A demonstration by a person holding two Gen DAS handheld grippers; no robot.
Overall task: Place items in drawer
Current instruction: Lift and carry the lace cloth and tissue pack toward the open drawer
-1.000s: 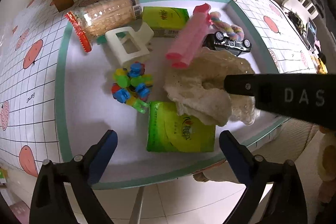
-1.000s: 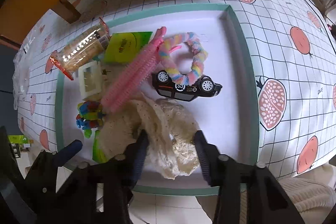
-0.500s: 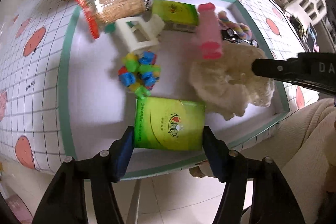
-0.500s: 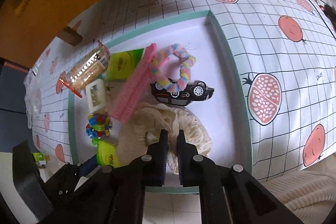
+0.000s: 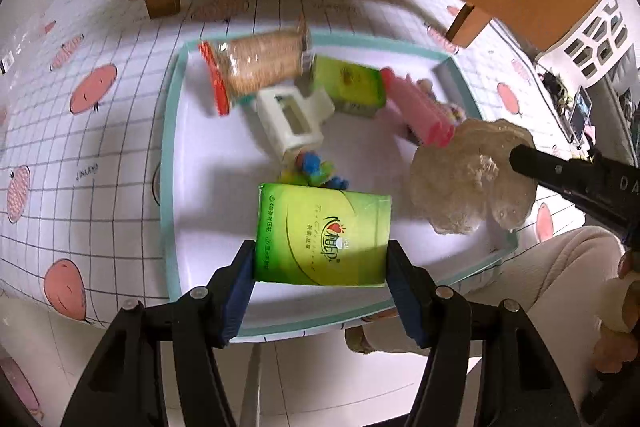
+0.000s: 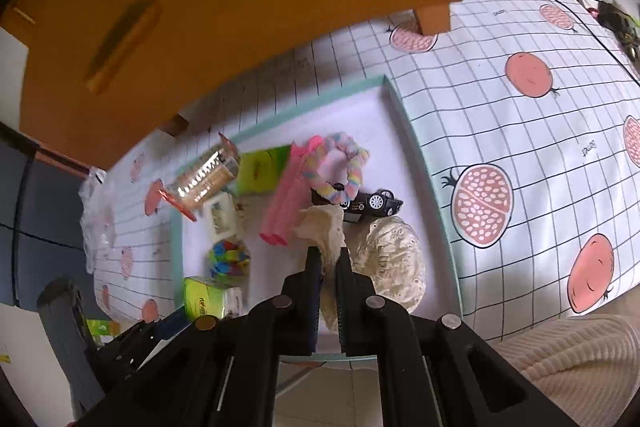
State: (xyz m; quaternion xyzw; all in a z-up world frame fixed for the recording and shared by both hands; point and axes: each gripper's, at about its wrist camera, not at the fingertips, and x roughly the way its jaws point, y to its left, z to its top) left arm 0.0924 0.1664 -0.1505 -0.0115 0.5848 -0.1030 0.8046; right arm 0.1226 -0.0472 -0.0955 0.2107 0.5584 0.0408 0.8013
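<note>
Left gripper (image 5: 320,267): clamped on the green pack (image 5: 324,231), above the tray (image 5: 168,147).
Right gripper (image 6: 329,267): pinched tight on the lace cloth (image 6: 384,259), over the tray's near end.

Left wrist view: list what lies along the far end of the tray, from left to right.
Cracker tube with red cap → white plastic holder → small green packet → pink comb → cream lace cloth, pinched by the right gripper.
</note>
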